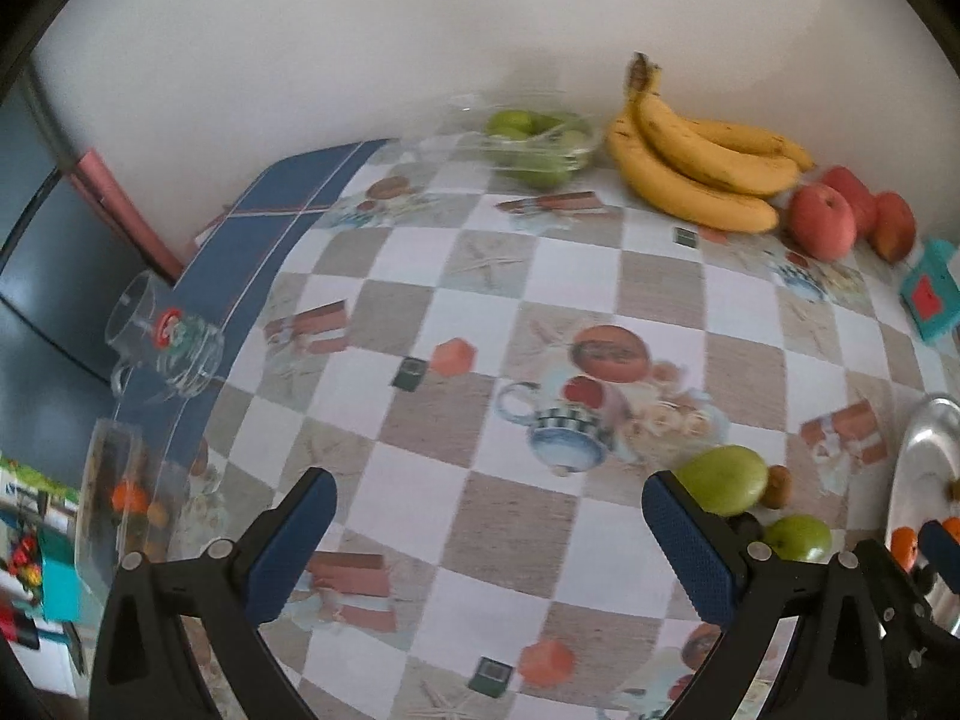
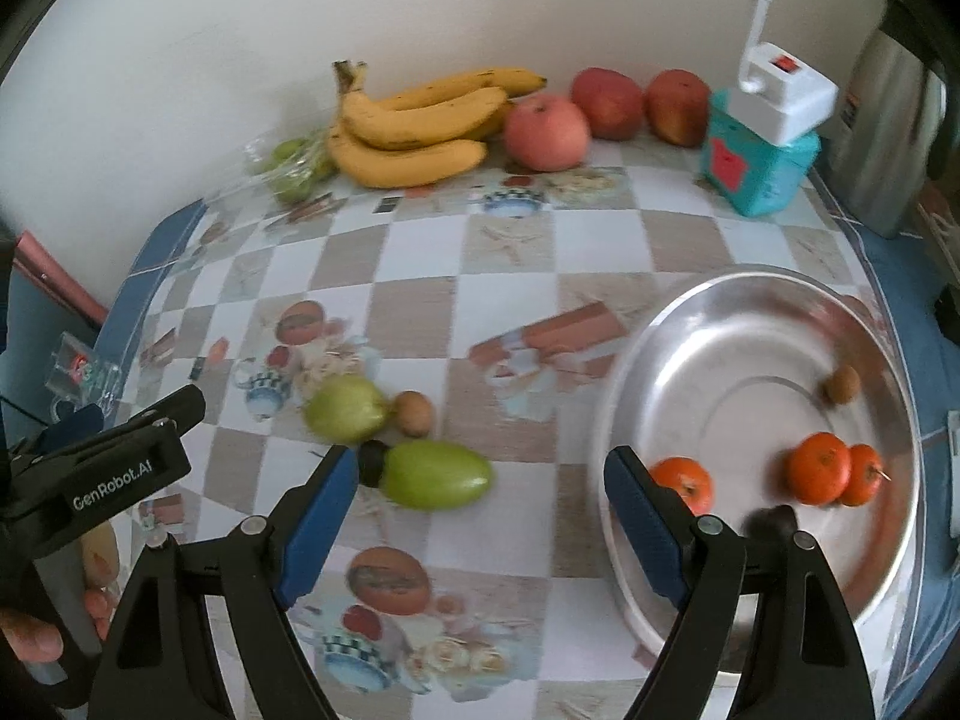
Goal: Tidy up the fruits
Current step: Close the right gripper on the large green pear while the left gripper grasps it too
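- My left gripper (image 1: 489,531) stands open with nothing between its blue pads, only checked tablecloth (image 1: 420,300) under the gap.
- Well left of my left finger, at the table's edge, a clear glass mug (image 1: 162,339) lies on the blue border.
- Far ahead of these fingers, against the wall, a clear plastic tray of green fruits (image 1: 537,141) sits just left of a bunch of bananas (image 1: 696,162), with red apples (image 1: 822,222) touching the bananas' right end.
- Just past the tip of my left gripper's right finger (image 1: 690,546) sits a green mango (image 1: 726,479), a small brown fruit (image 1: 779,485) touching its right side and a second green mango (image 1: 801,537) a little nearer to me.
- My right gripper (image 2: 480,522) is open too, its pads well apart and holding nothing.
- In its view the black body of my left gripper shows at the left edge, with my hand (image 2: 36,636) around its handle.
- The nearer green mango (image 2: 438,475) lies just beyond my right gripper's left fingertip (image 2: 324,510), apart from the pad; a dark stub is at its left end.
- Beyond my right fingertip (image 2: 645,516) is the steel dish (image 2: 672,360), holding three oranges (image 2: 819,468), one just beside that pad, plus a small brown fruit (image 2: 842,384) further in.
- Far ahead to the right, a teal box (image 2: 756,171) with a white device on top stands near the wall.
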